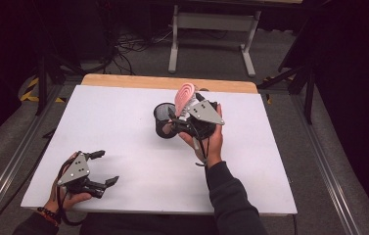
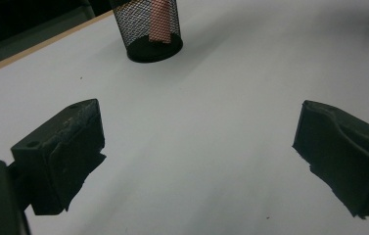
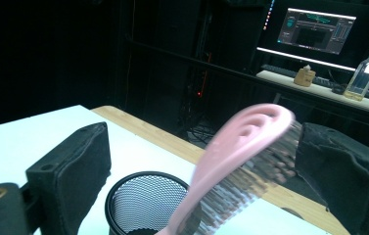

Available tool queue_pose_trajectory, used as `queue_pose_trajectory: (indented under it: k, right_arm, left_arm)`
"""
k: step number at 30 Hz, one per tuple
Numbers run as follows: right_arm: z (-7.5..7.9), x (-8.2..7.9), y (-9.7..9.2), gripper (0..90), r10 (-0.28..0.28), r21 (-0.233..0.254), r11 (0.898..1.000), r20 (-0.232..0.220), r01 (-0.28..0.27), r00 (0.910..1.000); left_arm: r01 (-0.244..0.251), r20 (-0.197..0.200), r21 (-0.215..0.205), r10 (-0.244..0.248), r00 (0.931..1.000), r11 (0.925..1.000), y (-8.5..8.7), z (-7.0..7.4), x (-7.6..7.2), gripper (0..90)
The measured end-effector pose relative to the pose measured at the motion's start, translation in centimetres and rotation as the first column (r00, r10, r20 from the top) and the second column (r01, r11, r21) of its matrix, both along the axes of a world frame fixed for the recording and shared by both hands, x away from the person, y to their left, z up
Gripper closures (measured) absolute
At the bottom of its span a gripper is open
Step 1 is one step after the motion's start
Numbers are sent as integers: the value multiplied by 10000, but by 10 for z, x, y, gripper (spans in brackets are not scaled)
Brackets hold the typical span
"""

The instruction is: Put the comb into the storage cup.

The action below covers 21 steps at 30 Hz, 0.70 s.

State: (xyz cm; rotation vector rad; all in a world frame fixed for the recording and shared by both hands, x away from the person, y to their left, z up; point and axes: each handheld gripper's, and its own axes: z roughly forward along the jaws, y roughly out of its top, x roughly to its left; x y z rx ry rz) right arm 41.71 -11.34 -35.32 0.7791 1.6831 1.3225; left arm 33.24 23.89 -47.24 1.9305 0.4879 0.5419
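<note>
A black mesh cup [image 1: 162, 120] stands upright on the white table [image 1: 118, 112], right of centre. A pink hairbrush [image 1: 185, 95] sticks out of it handle-down, its head leaning away to the right. My right gripper [image 1: 174, 122] is at the cup's right side, open. In the right gripper view the pink hairbrush [image 3: 236, 147] rises out of the mesh cup [image 3: 140, 198] between the wide-apart jaws of my right gripper [image 3: 201, 147], bristles toward the right jaw. My left gripper [image 1: 106, 167] rests open at the near left. Its own view shows my left gripper [image 2: 196, 147] wide, the mesh cup [image 2: 148, 27] far ahead.
The table's far edge is a strip of bare wood [image 1: 167, 82]. Behind it on the floor stand a grey desk frame [image 1: 211, 29] and cables. A monitor [image 3: 316, 29] and a bottle [image 3: 363, 76] sit on a far desk. Metal rails [image 1: 329, 166] run along both sides.
</note>
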Motion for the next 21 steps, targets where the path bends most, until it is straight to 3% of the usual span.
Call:
queue_pose_trajectory:
  k: [21]
  right_arm:
    - [5,-13,-3,80,90,-201,9998,494,-80,9987]
  left_arm:
    - [-6,-3,-42,6,10000,10000,1,0,1,59]
